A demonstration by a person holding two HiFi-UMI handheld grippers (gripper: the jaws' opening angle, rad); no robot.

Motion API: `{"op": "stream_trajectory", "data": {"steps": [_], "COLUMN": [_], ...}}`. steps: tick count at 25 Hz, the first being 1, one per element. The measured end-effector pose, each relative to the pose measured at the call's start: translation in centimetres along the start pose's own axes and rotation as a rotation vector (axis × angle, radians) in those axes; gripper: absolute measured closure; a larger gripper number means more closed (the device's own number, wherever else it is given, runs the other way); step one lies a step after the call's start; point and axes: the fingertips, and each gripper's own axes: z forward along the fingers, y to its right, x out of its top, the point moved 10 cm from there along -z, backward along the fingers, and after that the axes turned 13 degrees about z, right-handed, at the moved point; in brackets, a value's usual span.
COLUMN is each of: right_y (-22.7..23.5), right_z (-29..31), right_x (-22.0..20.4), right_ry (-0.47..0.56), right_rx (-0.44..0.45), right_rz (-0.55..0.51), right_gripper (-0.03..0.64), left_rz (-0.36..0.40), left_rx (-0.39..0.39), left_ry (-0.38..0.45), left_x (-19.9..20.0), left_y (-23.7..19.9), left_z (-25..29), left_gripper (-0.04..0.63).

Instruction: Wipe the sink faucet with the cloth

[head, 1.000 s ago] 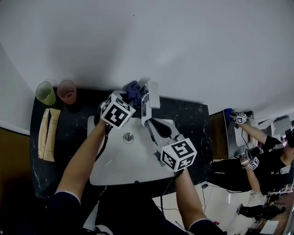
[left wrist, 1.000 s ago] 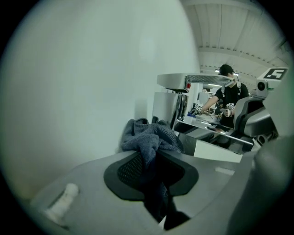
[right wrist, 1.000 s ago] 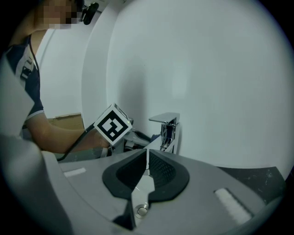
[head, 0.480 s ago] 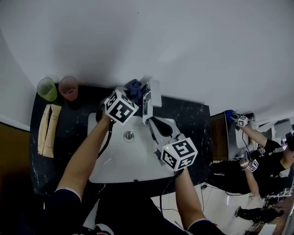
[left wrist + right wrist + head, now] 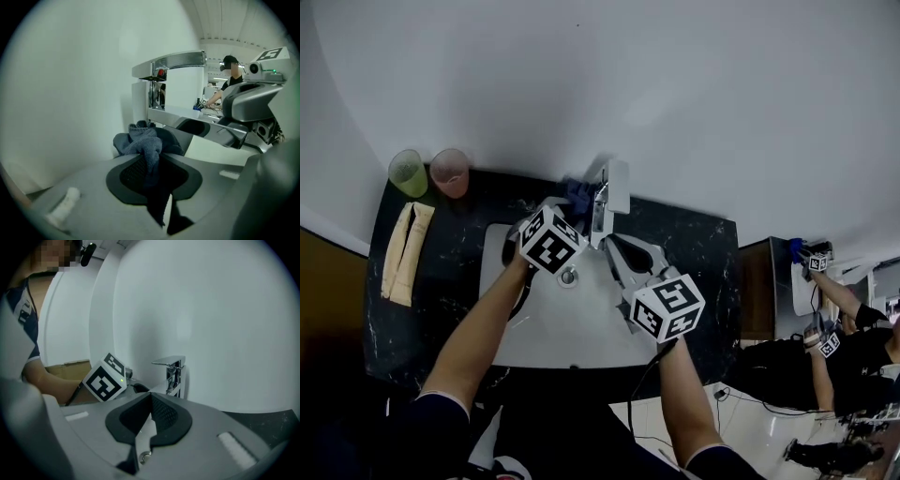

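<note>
The chrome faucet (image 5: 601, 214) stands at the back of the white sink (image 5: 534, 342). My left gripper (image 5: 569, 212) is shut on a dark blue cloth (image 5: 577, 194), which sits bunched just left of the faucet. In the left gripper view the cloth (image 5: 144, 144) hangs between the pads, below the faucet spout (image 5: 174, 61). My right gripper (image 5: 612, 246) hovers over the basin in front of the faucet. Its jaws have just closed, with nothing between them, and in the right gripper view the right gripper (image 5: 149, 405) points at the faucet (image 5: 173, 372).
A green cup (image 5: 410, 172), a pink cup (image 5: 450, 172) and tan packets (image 5: 408, 248) sit on the black counter (image 5: 441, 291) at the left. The drain (image 5: 569, 276) lies mid-basin. A white wall rises behind. Another person (image 5: 830, 323) works at the far right.
My left gripper has shifted a little toward the faucet with the cloth in it. The right gripper has stayed in place.
</note>
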Motion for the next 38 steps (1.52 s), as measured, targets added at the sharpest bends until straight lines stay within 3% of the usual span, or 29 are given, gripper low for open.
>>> {"op": "stream_trajectory", "data": {"steps": [7, 11, 21, 29, 38], "right_y": [0.9, 1.0, 1.1, 2.6, 2.6], "right_z": [0.1, 0.2, 0.5, -0.6, -2.2], "right_x": [0.0, 0.1, 0.4, 0.8, 0.8], "right_ry": [0.001, -0.009, -0.023, 0.005, 0.034], "right_rx": [0.093, 0.128, 0.159, 0.133, 0.118], "right_rz": [0.007, -0.01, -0.045, -0.009, 0.015], "right_gripper": [0.612, 0.612, 0.612, 0.612, 0.612], "left_rz": [-0.009, -0.013, -0.121, -0.074, -0.059], "left_rx": [0.108, 0.153, 0.233, 0.237, 0.241], "left_ry": [0.182, 0.244, 0.171, 0.306, 0.293], "left_x": [0.2, 0.2, -0.3, 0.0, -0.1], "left_y": [2.9, 4.0, 4.0, 5.3, 7.9], "left_z": [-0.7, -0.5, 0.9, -0.4, -2.2], "left_gripper": [0.518, 0.518, 0.518, 0.518, 0.518]}}
